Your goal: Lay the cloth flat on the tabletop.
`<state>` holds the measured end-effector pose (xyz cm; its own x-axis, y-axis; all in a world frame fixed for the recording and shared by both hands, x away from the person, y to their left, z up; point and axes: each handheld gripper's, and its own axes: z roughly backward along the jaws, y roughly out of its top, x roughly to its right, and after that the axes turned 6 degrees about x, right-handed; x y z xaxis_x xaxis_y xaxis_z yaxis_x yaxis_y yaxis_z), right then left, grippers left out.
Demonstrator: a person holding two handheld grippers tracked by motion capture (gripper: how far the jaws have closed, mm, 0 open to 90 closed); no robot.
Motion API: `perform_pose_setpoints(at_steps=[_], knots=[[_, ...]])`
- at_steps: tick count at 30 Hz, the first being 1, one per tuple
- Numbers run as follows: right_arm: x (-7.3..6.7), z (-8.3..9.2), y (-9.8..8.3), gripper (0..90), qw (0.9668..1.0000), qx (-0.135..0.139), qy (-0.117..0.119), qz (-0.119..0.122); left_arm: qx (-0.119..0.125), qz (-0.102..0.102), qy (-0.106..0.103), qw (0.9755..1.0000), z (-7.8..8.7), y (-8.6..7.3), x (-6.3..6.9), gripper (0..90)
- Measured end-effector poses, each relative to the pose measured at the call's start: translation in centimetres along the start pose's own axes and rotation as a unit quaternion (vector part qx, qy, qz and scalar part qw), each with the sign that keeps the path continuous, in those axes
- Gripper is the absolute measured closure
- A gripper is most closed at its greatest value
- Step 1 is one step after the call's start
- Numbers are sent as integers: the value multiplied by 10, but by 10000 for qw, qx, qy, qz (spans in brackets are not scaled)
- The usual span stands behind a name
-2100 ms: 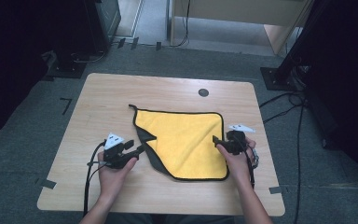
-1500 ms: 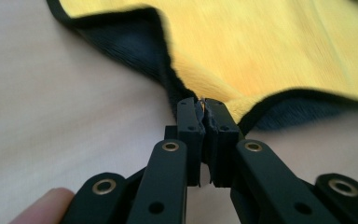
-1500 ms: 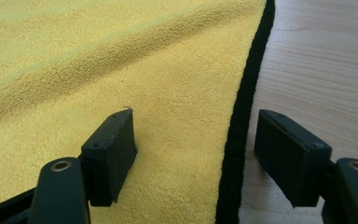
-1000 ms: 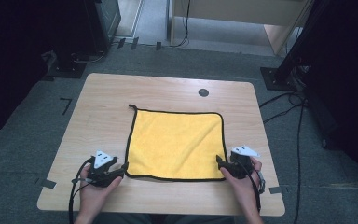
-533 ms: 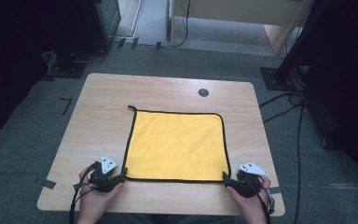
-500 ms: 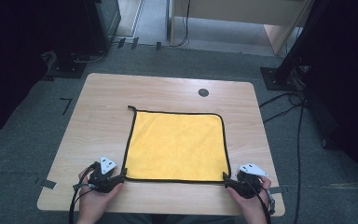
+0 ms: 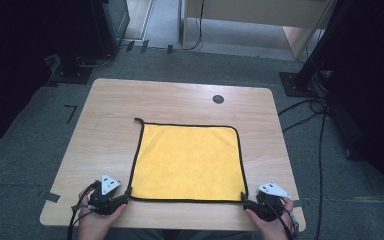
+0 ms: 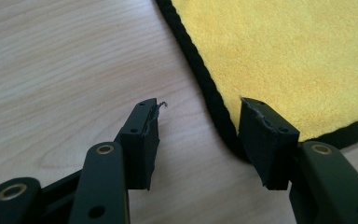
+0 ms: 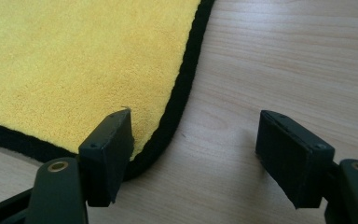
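Observation:
A yellow cloth (image 7: 189, 161) with a black hem lies flat and spread out on the wooden table (image 7: 180, 102). My left gripper (image 7: 122, 197) sits at the cloth's near left corner (image 8: 223, 135), open, its jaws straddling the hem with nothing pinched. My right gripper (image 7: 245, 200) sits at the near right corner (image 9: 154, 154), also open, one finger (image 9: 109, 149) over the cloth and the other over bare wood. In the left gripper view the yellow cloth (image 8: 279, 51) fills the upper right; in the right gripper view the cloth (image 9: 74, 60) fills the upper left.
A small round dark grommet (image 7: 218, 99) is set in the table near its far edge. Cables (image 7: 305, 112) run over the grey floor to the right, and dark stands and equipment surround the table. Both hands rest at the table's near edge.
Both grippers pulled the cloth's near corners toward the person, flattening it from a folded shape into a square. They now stand open at those corners, the cloth released.

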<state>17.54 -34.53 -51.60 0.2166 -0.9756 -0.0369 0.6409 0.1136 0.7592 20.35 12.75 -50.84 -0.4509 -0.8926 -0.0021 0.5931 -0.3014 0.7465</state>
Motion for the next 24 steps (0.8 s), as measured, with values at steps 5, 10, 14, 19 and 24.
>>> perform_pose_setpoints(at_steps=[5, 10, 14, 19, 24], knots=[[0, 1, 0, 253, 9999, -70, 62, 70, 83, -36, -74, 9999, 4, -5, -1, 469], [4, 8, 6, 223, 9992, 289, 229, -122, 173, 186, -160, 9995, 4, -5, -9, 327], [7, 14, 12, 228, 9983, 525, 73, -257, 131, 168, -102, 9997, 0, -2, -10, 299], [3, 16, 17, 230, 9974, 645, 54, -315, 292, 231, -128, 9992, 2, -1, -12, 300], [-6, 11, 31, 231, 9975, 662, 64, -236, 377, 204, -182, 9989, -1, 0, -17, 298]])
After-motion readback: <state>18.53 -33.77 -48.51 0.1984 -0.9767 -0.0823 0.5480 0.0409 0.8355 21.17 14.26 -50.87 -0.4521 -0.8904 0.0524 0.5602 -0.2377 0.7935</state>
